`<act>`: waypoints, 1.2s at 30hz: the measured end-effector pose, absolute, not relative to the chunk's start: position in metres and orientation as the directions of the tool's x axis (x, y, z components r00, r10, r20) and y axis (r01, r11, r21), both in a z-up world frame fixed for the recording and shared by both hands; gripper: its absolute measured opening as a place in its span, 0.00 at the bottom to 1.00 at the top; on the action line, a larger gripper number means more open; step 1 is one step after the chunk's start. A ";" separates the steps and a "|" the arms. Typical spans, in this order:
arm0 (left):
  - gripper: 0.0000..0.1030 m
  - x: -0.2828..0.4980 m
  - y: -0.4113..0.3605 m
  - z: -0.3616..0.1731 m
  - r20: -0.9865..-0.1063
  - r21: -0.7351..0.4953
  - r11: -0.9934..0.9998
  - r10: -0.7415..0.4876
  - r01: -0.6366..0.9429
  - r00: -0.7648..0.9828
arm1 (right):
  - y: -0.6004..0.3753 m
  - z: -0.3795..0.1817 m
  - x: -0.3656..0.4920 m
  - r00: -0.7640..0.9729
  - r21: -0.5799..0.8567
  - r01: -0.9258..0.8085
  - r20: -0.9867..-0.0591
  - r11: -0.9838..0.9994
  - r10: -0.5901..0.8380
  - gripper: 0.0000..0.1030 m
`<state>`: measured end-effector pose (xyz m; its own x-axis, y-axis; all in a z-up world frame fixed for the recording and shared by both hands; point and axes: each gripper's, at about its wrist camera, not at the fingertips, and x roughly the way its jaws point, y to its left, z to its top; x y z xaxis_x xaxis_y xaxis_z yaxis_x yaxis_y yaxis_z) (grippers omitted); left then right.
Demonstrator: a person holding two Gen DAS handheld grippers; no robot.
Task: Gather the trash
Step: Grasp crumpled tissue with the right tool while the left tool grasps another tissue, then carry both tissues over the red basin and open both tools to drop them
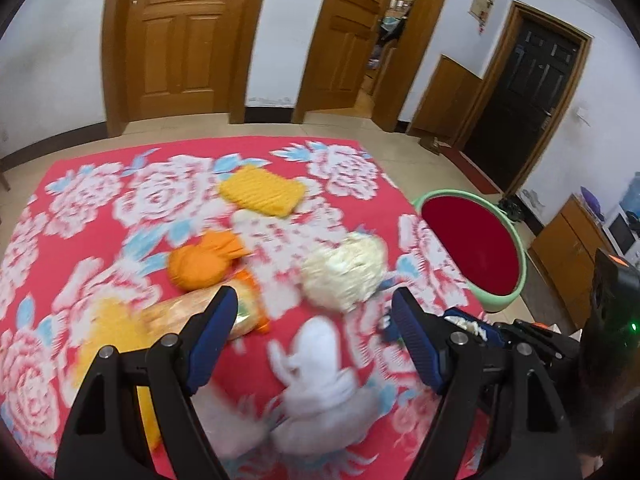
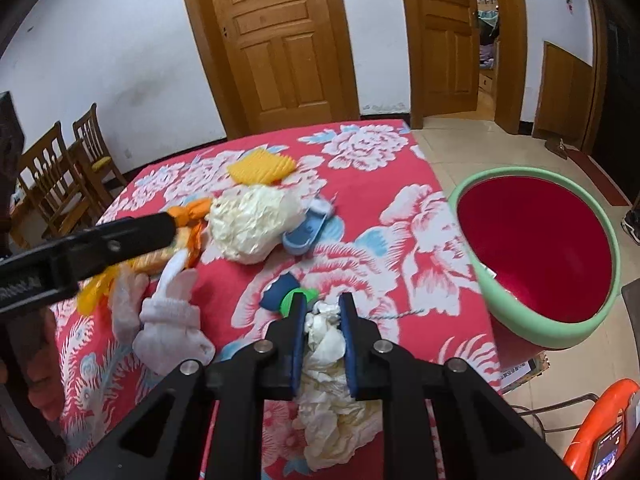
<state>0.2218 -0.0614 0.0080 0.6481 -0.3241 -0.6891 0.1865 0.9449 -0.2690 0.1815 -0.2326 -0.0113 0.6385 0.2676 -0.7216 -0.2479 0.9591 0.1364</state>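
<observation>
On a table under a red floral cloth (image 2: pixel 372 208) lies scattered trash. My right gripper (image 2: pixel 323 314) is shut on a crumpled white tissue (image 2: pixel 324 348) near the table's front edge, beside a green cap (image 2: pixel 290 302) and a dark blue scrap (image 2: pixel 278 292). My left gripper (image 1: pixel 314 298) is open above the cloth, nothing between its fingers. Just beyond it sit a cream crumpled wad (image 1: pixel 344 272), an orange bundle (image 1: pixel 204 260) and a clear wrapper (image 1: pixel 180 314). A white sock (image 1: pixel 320 364) lies under it. A green basin with a red inside (image 2: pixel 532 334) stands right of the table.
A yellow ribbed pad (image 2: pixel 262 168) lies at the far side, a small blue slipper (image 2: pixel 308 232) near the wad. Wooden chairs (image 2: pixel 60 184) stand left of the table. An orange object (image 2: pixel 600 432) sits low on the right. Wooden doors (image 1: pixel 184 28) line the far wall.
</observation>
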 end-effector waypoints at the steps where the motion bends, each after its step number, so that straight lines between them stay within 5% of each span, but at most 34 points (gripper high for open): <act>1: 0.76 0.226 -0.066 0.007 -0.690 -0.271 0.942 -0.333 0.197 0.643 | -0.234 -0.011 0.182 0.641 0.137 -0.244 -0.720 0.960 0.266 0.17; 8: 0.66 0.253 -0.100 -0.006 -0.725 -0.252 0.933 -0.359 0.258 0.588 | -0.242 -0.016 0.184 0.627 0.158 -0.229 -0.731 0.961 0.270 0.17; 9: 0.56 0.256 -0.103 -0.010 -0.733 -0.245 0.934 -0.353 0.258 0.582 | -0.243 -0.017 0.184 0.626 0.159 -0.227 -0.732 0.961 0.269 0.17; 10: 0.29 0.257 -0.104 -0.012 -0.735 -0.227 0.941 -0.335 0.252 0.590 | -0.243 -0.018 0.184 0.625 0.159 -0.226 -0.733 0.961 0.268 0.17; 11: 0.24 0.256 -0.104 -0.012 -0.735 -0.209 0.946 -0.320 0.249 0.598 | -0.244 -0.018 0.183 0.625 0.160 -0.226 -0.733 0.961 0.269 0.17; 27: 0.20 0.220 -0.099 0.036 -0.650 -0.192 0.927 -0.365 0.321 0.666 | -0.257 0.018 0.180 0.642 0.270 -0.248 -0.674 0.931 0.366 0.16; 36: 0.20 0.204 -0.101 0.053 -0.627 -0.181 0.926 -0.368 0.331 0.687 | -0.262 0.053 0.170 0.721 0.200 -0.222 -0.625 0.954 0.299 0.16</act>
<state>0.2040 -0.1006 0.0534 0.6870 -0.3678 -0.6266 0.3307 0.9262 -0.1811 0.1699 -0.2616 0.0525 0.7208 0.2988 -0.6255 -0.2223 0.9543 0.1997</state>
